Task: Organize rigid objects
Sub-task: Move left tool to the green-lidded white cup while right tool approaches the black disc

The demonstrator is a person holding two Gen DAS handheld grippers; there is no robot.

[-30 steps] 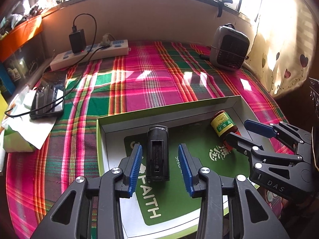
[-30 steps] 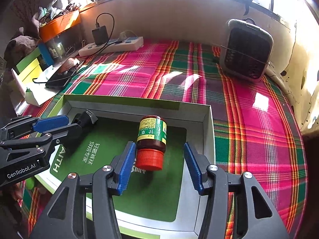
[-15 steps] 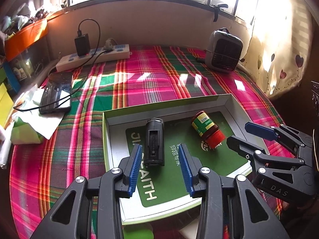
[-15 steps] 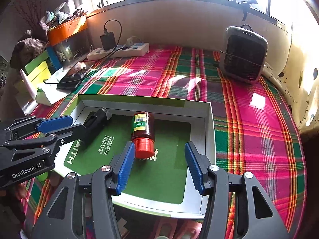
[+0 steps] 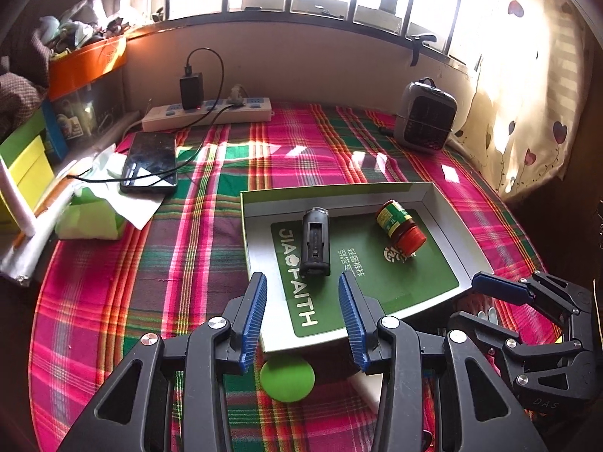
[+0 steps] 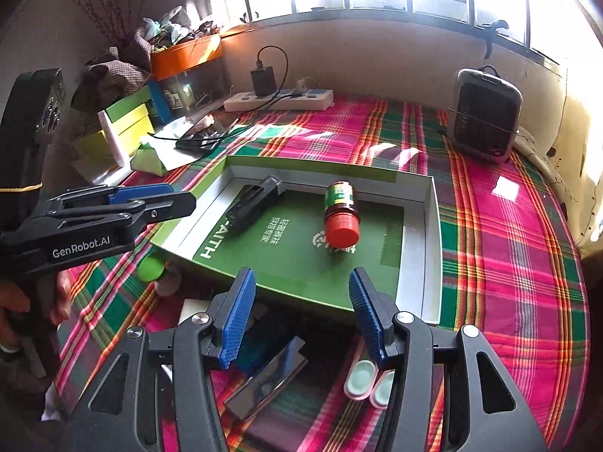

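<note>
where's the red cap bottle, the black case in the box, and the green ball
red cap bottle (image 6: 341, 209), right wrist view, on its brown body just above the cap
black case (image 5: 316, 241), left wrist view, on the middle of its top face
green ball (image 5: 287, 376), left wrist view, on its centre, below the box edge

The cloth (image 5: 181, 263) has a plaid pattern of pink, green, red and yellow lines. The box lid (image 5: 444, 203) has a light green rim, grey-white walls and a dark green floor with white letters. In it, at 9 o'clock, lies a black device (image 5: 316, 241); at 3 o'clock, a brown bottle (image 5: 399, 224) with a green-yellow label and red cap. The fingers (image 5: 256, 312) have blue ribbed pads on black arms. A round green lid (image 5: 287, 376) lies at 6 o'clock. The curtain (image 5: 527, 94) is cream with dark hearts.
</note>
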